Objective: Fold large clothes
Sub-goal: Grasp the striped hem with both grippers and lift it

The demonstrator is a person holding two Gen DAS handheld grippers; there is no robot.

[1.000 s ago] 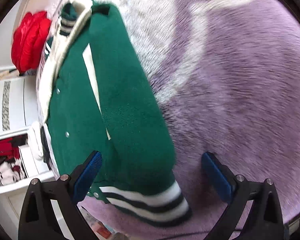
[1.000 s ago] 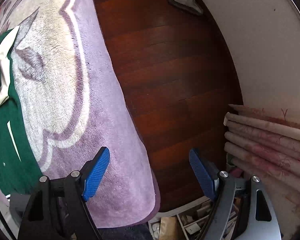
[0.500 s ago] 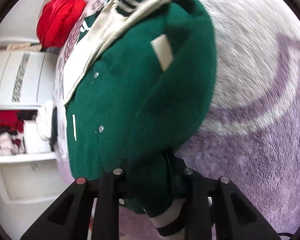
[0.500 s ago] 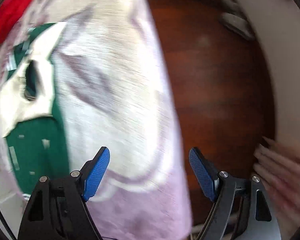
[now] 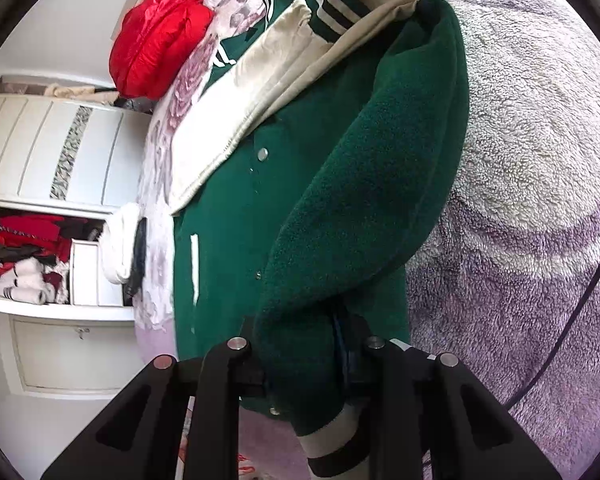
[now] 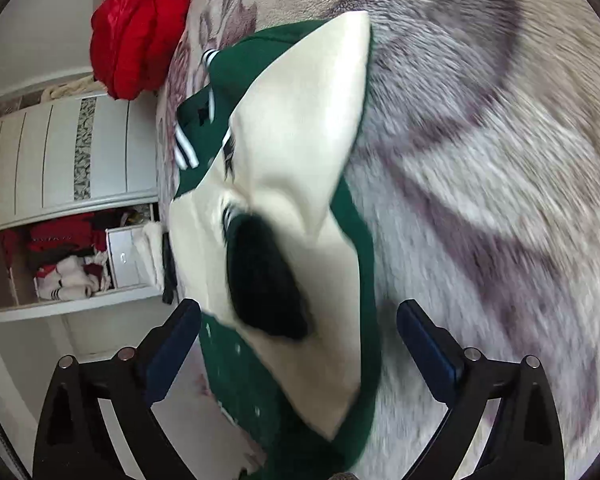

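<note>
Fluffy purple-and-cream blanket (image 5: 540, 160) underneath, white wardrobe (image 5: 60, 152) to the side, red puffy bundle (image 5: 156, 40) near it. Green fleece varsity jacket with cream lining (image 5: 240, 208) spread on blanket. Left gripper (image 5: 304, 356) clamped on green sleeve (image 5: 360, 220) above striped cuff. Right gripper (image 6: 300, 336) spread wide over jacket, holding nothing; view blurred.

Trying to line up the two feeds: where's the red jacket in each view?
Left wrist: red jacket upper left, on the bed edge above the white wardrobe, left of the green jacket.
Right wrist: red jacket upper left, again above the wardrobe.
Shared landmark: the wardrobe's open shelf of red and white clothes, at the left in both.
</note>
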